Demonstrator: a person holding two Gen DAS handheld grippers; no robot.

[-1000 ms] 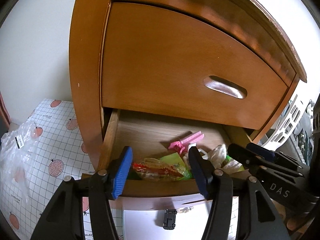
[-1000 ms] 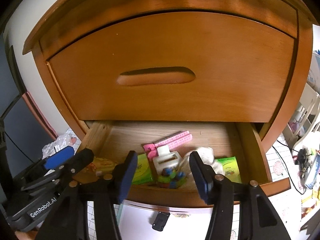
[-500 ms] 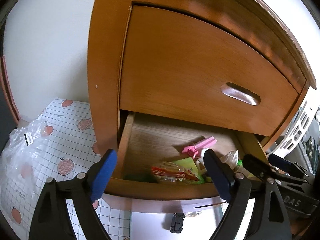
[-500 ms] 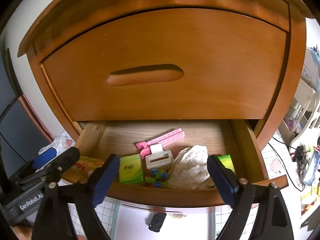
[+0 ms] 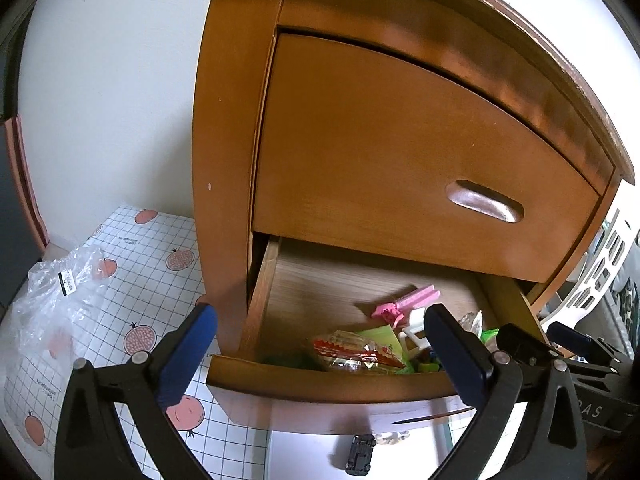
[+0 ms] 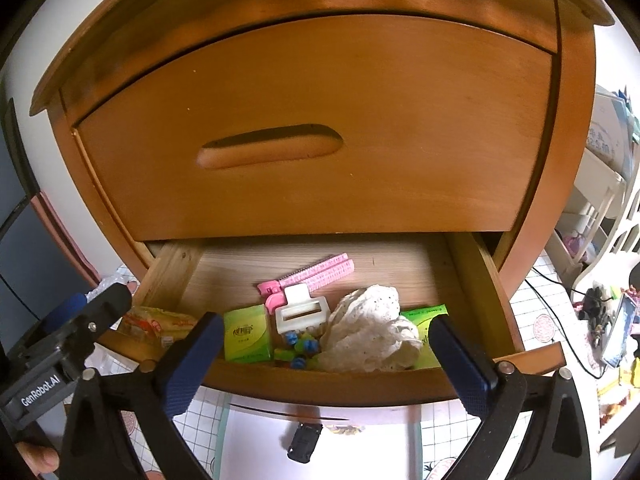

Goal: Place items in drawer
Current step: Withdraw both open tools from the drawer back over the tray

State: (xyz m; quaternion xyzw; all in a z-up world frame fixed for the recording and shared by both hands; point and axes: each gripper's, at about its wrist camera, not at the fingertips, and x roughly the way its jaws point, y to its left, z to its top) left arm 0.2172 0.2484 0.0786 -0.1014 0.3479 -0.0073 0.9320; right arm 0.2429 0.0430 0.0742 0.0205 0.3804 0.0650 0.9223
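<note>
The nightstand (image 6: 568, 152) has two drawers, one above the other. The upper drawer (image 6: 320, 128) is closed; the lower drawer (image 6: 320, 384) below it is pulled out toward the near side. In the lower drawer, a snack packet (image 6: 160, 322) lies at the left end, a small box (image 6: 246, 332) just right of it, then a clip (image 6: 300, 314) with a comb (image 6: 316, 272) behind it, toward the far side. A crumpled cloth (image 6: 368, 328) lies right of the clip, and a flat packet (image 6: 424, 316) sits at the right end, partly under the cloth. A plastic bag (image 5: 52, 308) lies on the floor mat (image 5: 160, 264), left of the nightstand. Both grippers hang before the drawer's near edge, the left gripper (image 5: 320, 356) to the left of the right gripper (image 6: 326, 364).
</note>
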